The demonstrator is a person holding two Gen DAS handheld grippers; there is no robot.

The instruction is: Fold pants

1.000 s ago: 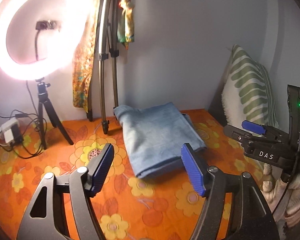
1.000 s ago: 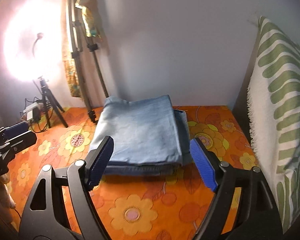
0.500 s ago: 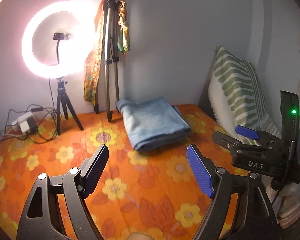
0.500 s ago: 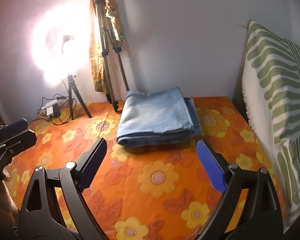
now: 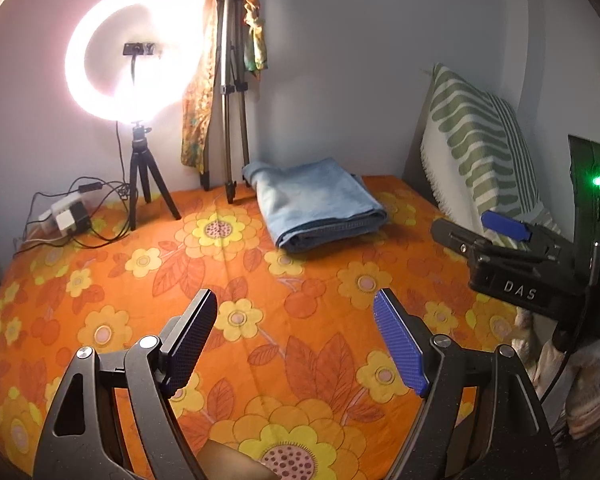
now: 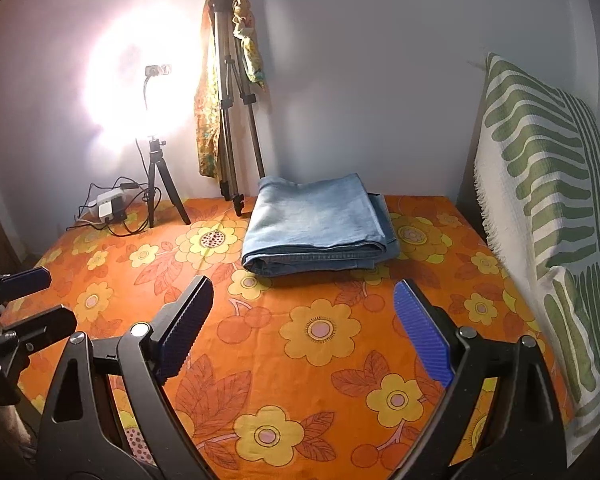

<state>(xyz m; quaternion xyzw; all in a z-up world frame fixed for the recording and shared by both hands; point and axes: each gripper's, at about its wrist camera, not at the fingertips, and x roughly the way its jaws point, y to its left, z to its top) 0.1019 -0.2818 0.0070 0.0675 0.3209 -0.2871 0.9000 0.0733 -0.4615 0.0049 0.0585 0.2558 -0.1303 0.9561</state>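
Observation:
The light blue denim pants [image 5: 316, 202] lie folded into a compact stack at the back of the orange flowered bedspread [image 5: 260, 280], near the wall. They also show in the right wrist view [image 6: 318, 224]. My left gripper [image 5: 296, 300] is open and empty, well in front of the pants. My right gripper [image 6: 304, 288] is open and empty, also short of the stack. The right gripper shows at the right edge of the left wrist view [image 5: 496, 228], and the left gripper at the left edge of the right wrist view [image 6: 28, 296].
A lit ring light [image 5: 132, 64] on a small tripod and a taller tripod [image 5: 230, 92] draped with patterned cloth stand at the back left. A power adapter with cables [image 5: 66, 216] lies beside them. A green-striped pillow [image 6: 548, 200] leans along the right side.
Both grippers have pulled back and away from the folded pants, which now lie farther off and smaller in both views. The pants have not moved.

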